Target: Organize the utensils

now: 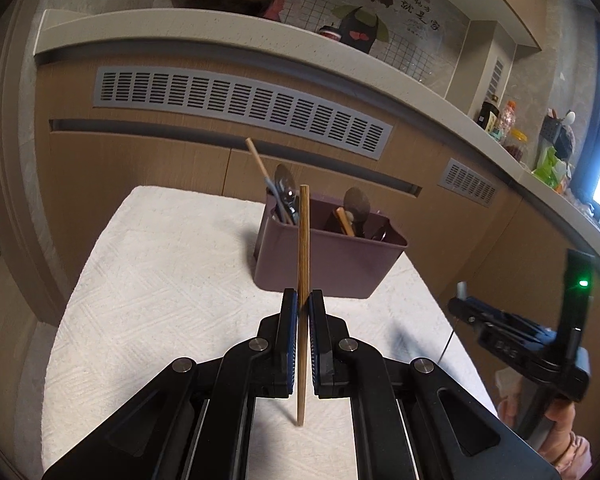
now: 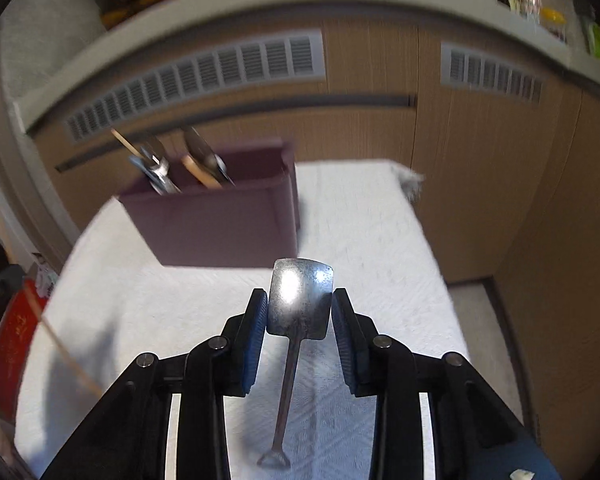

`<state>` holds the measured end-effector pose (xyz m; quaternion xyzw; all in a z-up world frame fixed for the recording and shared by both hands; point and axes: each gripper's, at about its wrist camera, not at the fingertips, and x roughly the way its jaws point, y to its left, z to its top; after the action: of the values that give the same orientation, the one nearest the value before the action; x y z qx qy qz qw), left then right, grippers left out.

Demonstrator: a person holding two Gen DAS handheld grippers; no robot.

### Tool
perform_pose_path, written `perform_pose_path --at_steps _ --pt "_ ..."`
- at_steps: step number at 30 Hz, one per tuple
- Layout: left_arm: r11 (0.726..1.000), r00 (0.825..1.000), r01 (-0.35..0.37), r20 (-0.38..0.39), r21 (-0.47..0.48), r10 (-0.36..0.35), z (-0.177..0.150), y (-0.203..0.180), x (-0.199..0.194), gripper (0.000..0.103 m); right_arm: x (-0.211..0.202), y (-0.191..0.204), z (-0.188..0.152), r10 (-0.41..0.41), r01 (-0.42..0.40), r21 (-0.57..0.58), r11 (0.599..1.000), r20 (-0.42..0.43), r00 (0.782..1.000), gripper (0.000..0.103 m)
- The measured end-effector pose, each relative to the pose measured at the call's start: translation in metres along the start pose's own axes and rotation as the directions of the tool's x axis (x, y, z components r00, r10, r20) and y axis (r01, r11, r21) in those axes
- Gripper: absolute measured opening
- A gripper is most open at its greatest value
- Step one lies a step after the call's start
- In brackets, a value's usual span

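Note:
My left gripper (image 1: 303,300) is shut on a wooden chopstick (image 1: 303,240), which stands upright between the pads above the white towel (image 1: 160,300). Just beyond it sits a purple utensil caddy (image 1: 332,264) holding spoons and chopsticks in its compartments. In the right wrist view, my right gripper (image 2: 299,304) is shut on the blade of a small metal shovel-shaped spoon (image 2: 288,380), handle hanging down over the towel (image 2: 360,240). The caddy (image 2: 220,228) is ahead and to the left. The held chopstick (image 2: 68,360) shows at the left edge.
Wooden cabinet fronts with grey vent grilles (image 1: 240,108) stand right behind the towel. A curved countertop (image 1: 220,32) above carries bottles and jars (image 1: 508,124) at the right. A red object (image 2: 12,340) sits low beside the table's left side.

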<state>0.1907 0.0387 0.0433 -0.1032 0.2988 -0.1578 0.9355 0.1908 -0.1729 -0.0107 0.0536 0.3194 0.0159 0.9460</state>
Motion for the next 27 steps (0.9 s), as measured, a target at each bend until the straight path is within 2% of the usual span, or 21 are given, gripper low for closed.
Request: perform_pose_path --at_steps 1,3,4,9,18,19,21,23,25,27 --pt "1.0 1.0 0.001 0.004 0.007 -0.001 0.002 -0.004 -0.002 0.006 -0.007 0.004 0.004 -0.003 0.004 -0.013 1.0 0.026 1.0 0.029" --pt "1.0 1.0 0.004 0.011 0.017 -0.004 0.005 -0.01 -0.005 0.006 -0.019 0.007 0.012 0.001 0.001 -0.032 0.999 0.065 0.998 0.007" --pt "1.0 1.0 0.002 0.016 0.024 -0.002 0.007 -0.013 -0.006 0.006 -0.021 0.009 0.014 0.016 -0.014 -0.037 0.999 0.072 0.997 0.005" --pt "0.999 1.0 -0.002 0.031 0.05 0.001 0.016 -0.024 -0.01 0.006 -0.026 0.013 0.026 0.036 -0.031 -0.055 0.998 0.104 0.994 0.006" --pt "0.999 1.0 -0.011 0.004 0.04 0.01 0.013 -0.017 -0.004 0.006 -0.017 -0.012 0.014 0.093 -0.093 -0.051 0.994 0.008 0.996 0.006" --pt "0.999 1.0 -0.009 0.0 0.037 0.009 0.012 -0.016 -0.003 0.006 -0.016 -0.017 0.01 0.081 -0.081 -0.056 0.995 0.001 0.997 0.008" --pt "1.0 1.0 -0.007 -0.009 0.03 0.007 0.011 -0.013 0.0 0.006 -0.011 -0.027 0.0 0.049 -0.053 -0.096 0.994 -0.037 0.998 0.02" --pt "1.0 1.0 -0.008 -0.018 0.026 0.008 0.009 -0.011 0.003 0.006 -0.003 -0.034 -0.01 0.011 -0.024 -0.141 0.99 -0.088 0.996 0.042" --pt "1.0 1.0 -0.007 -0.024 0.019 0.007 0.008 -0.01 0.005 0.006 0.005 -0.041 -0.021 -0.035 0.016 -0.151 0.988 -0.129 0.991 0.048" --pt "1.0 1.0 -0.007 -0.029 0.015 0.008 0.007 -0.01 0.008 0.006 0.018 -0.052 -0.032 -0.03 0.013 -0.088 0.996 -0.203 0.979 0.049"
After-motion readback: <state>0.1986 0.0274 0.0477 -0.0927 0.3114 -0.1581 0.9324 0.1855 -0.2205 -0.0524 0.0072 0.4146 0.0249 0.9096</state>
